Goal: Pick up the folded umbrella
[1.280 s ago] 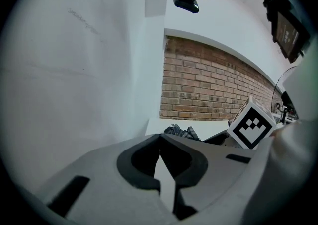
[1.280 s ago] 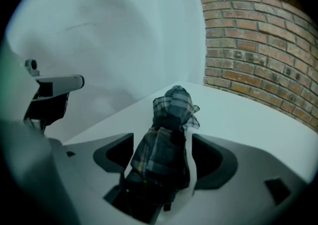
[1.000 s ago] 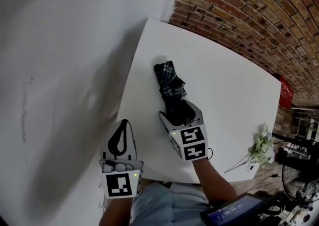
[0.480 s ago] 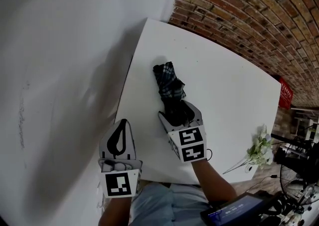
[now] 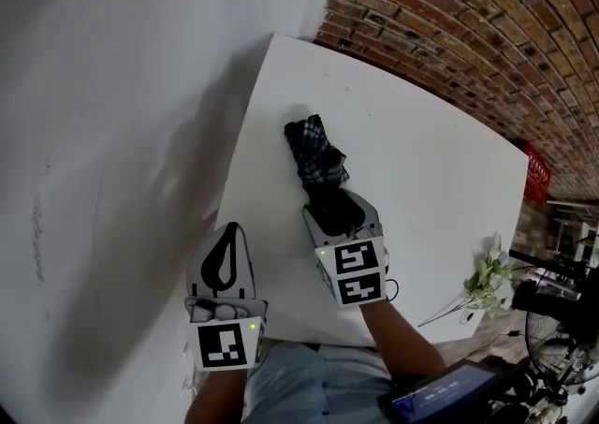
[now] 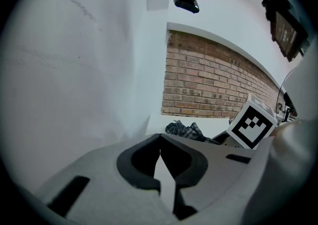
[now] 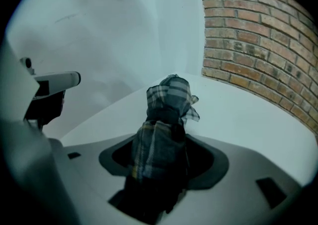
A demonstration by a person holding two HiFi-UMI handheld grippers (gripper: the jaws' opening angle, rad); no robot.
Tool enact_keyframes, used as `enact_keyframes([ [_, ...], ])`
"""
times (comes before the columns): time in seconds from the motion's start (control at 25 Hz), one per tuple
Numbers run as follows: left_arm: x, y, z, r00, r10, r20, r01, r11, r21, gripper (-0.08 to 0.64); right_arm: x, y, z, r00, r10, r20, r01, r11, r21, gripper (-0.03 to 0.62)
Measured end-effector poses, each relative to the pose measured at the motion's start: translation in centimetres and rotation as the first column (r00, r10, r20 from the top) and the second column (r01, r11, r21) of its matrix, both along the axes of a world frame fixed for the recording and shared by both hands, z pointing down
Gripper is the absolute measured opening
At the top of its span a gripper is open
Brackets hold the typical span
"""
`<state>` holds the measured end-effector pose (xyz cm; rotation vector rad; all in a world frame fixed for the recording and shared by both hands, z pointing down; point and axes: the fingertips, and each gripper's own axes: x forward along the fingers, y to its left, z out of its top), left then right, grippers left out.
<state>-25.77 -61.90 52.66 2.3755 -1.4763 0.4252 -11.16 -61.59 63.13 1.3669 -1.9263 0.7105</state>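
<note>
right hand-held gripper (image 5: 339, 212) closing, folded umbrella (image 5: 314, 147) between jaws

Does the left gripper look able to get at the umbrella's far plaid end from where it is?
Probably yes, once opened: the left gripper, shut, has nothing between it and the umbrella. The right gripper, jaws just closing with the near end between them, leaves the far end free.

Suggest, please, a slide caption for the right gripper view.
Right gripper, its jaws just closing on the plaid umbrella lying on the white table.
</note>
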Motion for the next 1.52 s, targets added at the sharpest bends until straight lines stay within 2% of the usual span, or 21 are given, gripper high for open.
enact_keyframes([
  [0.52, -0.1, -0.1, 0.0, 1.000, 0.000, -0.002, 0.000, 1.000, 0.001, 0.007, -0.2, -0.3, -0.2, 1.000, 0.009, -0.003, -0.009, 1.000, 0.000, 0.258],
  [0.72, -0.3, -0.2, -0.6, 1.000, 0.005, -0.001, -0.005, 0.999, 0.051, 0.006, -0.2, -0.2, -0.3, 1.000, 0.014, 0.001, -0.014, 1.000, 0.002, 0.238],
  [0.88, -0.3, 0.0, -0.5, 1.000, -0.007, 0.000, 0.007, 1.000, 0.012, 0.006, 0.2, -0.2, 0.0, 1.000, 0.021, -0.006, -0.021, 1.000, 0.005, 0.217],
  [1.12, -0.3, 0.2, -0.8, 1.000, -0.012, 0.004, 0.012, 1.000, 0.019, 0.007, 0.3, -0.2, -0.3, 1.000, 0.025, 0.003, -0.025, 1.000, 0.011, 0.193],
  [1.52, -0.1, 0.7, -2.2, 1.000, -0.013, 0.012, 0.012, 0.999, 0.046, 0.006, 0.3, 0.4, -1.2, 0.999, 0.020, 0.035, -0.022, 0.999, 0.041, 0.189],
])
